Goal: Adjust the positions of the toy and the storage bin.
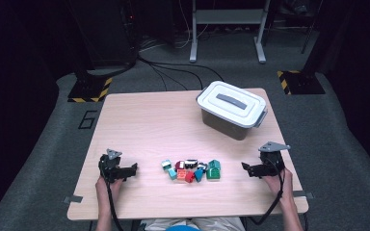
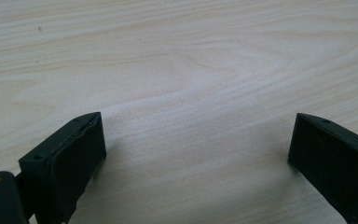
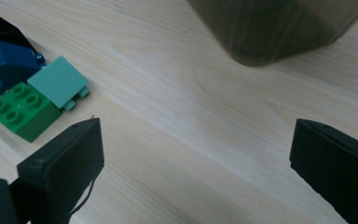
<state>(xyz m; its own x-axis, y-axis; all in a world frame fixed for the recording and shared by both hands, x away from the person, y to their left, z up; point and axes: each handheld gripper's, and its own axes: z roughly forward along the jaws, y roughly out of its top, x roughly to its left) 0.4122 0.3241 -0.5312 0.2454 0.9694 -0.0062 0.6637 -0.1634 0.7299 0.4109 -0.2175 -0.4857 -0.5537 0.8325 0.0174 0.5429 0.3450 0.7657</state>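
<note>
A small heap of coloured toy bricks [image 1: 192, 170] lies near the table's front middle; its green brick [image 1: 214, 171] is at the right end. In the right gripper view the green brick [image 3: 21, 111] with a teal roof piece [image 3: 58, 82] lies at the left, beside a blue piece [image 3: 7, 60]. My left gripper [image 1: 134, 169] rests on the table left of the heap, open, jaws wide over bare wood [image 2: 196, 135]. My right gripper [image 1: 245, 168] sits right of the heap, open with nothing between its jaws [image 3: 196, 149].
A lidded grey plastic box [image 1: 231, 109] stands at the table's back right; its dark wall [image 3: 270, 28] rises ahead of the right gripper. The wooden table [image 1: 144, 120] has bare room at the left and back. Cables and stand legs lie on the floor beyond.
</note>
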